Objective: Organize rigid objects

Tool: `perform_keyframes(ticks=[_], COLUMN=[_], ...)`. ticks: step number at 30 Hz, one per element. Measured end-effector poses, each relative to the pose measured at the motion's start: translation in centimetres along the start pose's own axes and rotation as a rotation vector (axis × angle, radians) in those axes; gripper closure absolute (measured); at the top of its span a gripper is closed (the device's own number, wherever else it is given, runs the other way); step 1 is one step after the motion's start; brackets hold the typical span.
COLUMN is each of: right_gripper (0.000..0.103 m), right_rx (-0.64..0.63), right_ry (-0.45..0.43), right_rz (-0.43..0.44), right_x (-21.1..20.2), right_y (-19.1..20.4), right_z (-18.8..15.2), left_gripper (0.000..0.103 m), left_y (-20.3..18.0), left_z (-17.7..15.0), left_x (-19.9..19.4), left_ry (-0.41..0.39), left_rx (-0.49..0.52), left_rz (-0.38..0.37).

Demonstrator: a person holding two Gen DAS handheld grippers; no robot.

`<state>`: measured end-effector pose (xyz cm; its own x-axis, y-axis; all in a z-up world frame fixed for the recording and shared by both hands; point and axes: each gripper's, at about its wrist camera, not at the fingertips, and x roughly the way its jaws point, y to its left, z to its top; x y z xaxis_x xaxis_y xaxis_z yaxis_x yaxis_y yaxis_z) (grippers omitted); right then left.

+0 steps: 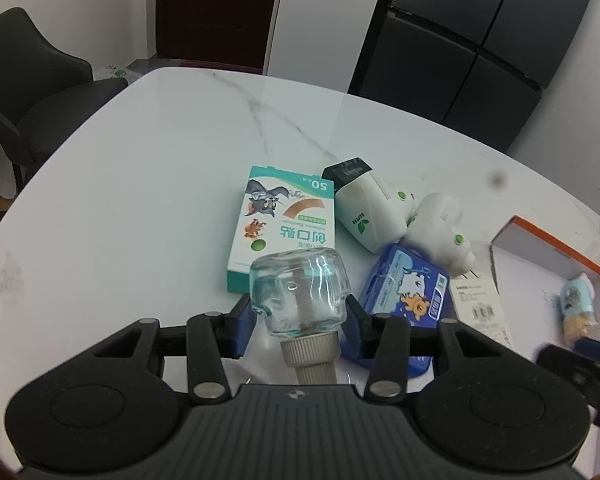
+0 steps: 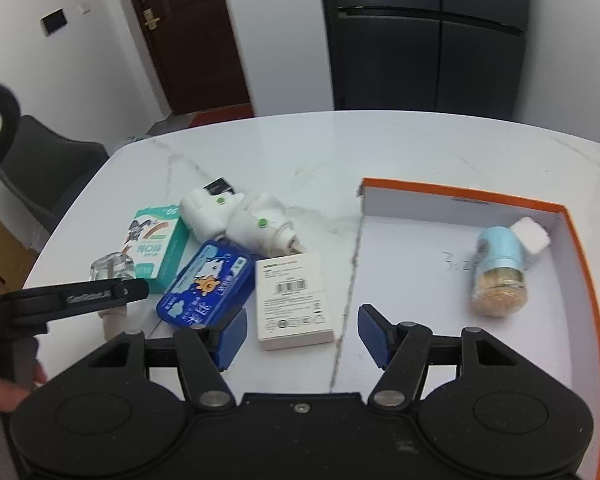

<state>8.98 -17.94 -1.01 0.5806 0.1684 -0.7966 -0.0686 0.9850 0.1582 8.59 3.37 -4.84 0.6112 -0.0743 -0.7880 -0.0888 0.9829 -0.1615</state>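
Note:
A clear glass bottle (image 1: pixel 300 280) with a beige ribbed cap lies on the white marble table (image 1: pixel 140 184), cap toward the camera. My left gripper (image 1: pixel 300 322) is shut on it, a blue pad pressing on each side of the glass. In the right wrist view the same bottle (image 2: pixel 112 266) shows at the left. My right gripper (image 2: pixel 302 336) is open above the near end of a white barcode box (image 2: pixel 294 300), and its pads stand clear of the box. An orange-rimmed white box (image 2: pixel 460 196) to the right holds a light-blue toothpick jar (image 2: pixel 500 276) and a white cube (image 2: pixel 530 236).
Behind the bottle lie a green bandage box (image 1: pixel 280 224), two white plug-in devices (image 1: pixel 370 208) (image 1: pixel 444 232) and a blue tin (image 1: pixel 404 292). A dark chair (image 1: pixel 32 92) stands at the table's far left, a dark cabinet (image 1: pixel 460 40) behind.

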Motion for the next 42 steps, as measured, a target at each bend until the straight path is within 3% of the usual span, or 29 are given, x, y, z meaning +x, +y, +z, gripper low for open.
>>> perform_keyframes(ticks=[6,15,18,26,42], right_gripper=[0.029,0.022,0.032,0.033,0.032], right_rx=[-0.045,-0.123,-0.093,-0.009,0.023], right_ry=[0.051,0.119,0.142,0.074,-0.020], right_rz=[0.003,-0.105,-0.089,-0.083,-0.097], right_x=[3.4,8.8,9.5,4.6,-4.9], right_y=[1.4,2.4,2.0,3.1,7.7], right_z=[0.5,1.3,1.2,0.5,-1.4], left_gripper=[0.057,0.057,0.057,0.057,0.057], left_y=[0.8,1.9,1.8,1.2,-0.4], left_z=[-0.2,-0.2,-0.2,-0.3,-1.0], left_x=[-1.5,-1.6,-1.5,-2.2,-6.6], left_ry=[-0.010,0.001,0.004,0.000,-0.063], left_rx=[0.012,0.023,0.032,0.070,0.150], left_rz=[-0.010,-0.022,-0.027,-0.052,-0.059])
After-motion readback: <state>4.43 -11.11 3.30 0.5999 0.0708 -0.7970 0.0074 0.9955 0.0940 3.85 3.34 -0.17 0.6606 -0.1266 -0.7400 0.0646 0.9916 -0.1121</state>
